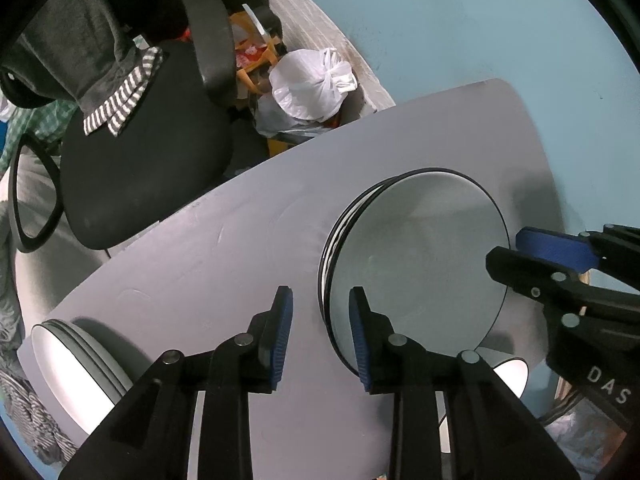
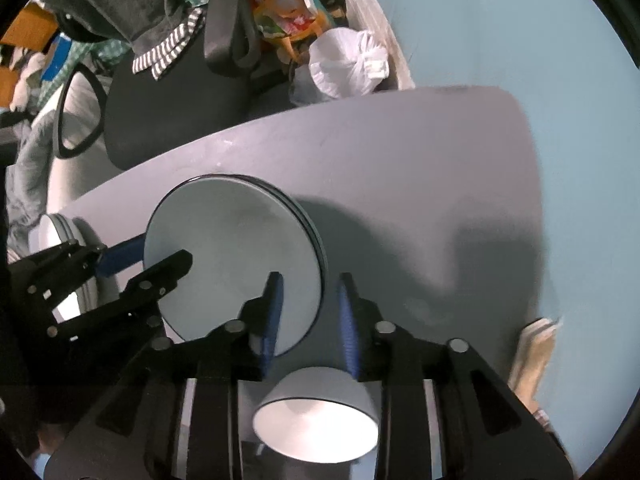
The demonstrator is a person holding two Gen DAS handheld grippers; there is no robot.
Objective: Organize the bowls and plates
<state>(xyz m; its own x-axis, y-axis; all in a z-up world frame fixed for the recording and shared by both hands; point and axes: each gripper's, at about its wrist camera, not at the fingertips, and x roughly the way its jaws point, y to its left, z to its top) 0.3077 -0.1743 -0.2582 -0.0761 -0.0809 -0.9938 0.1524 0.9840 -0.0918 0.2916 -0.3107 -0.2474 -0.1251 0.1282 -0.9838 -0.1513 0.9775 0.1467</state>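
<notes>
Both grippers are black plastic linkages with silver round rivets; their fingers (image 1: pixel 282 336) carry ribbed blue pads, one body lettered "DAS".

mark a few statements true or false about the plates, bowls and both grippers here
1. Both grippers are open and hold nothing. True: the left gripper and the right gripper each show an empty gap between their fingers.
2. The plate stack lies on the office chair. False: it rests on the grey table; the chair stands beyond the table edge.
3. The plates have dark rims. True.
4. A single bowl sits near the right gripper. True: it lies just below its fingers in the right wrist view.
5. The bowl stack sits on top of the plates. False: it rests apart, at the table's far left.
</notes>
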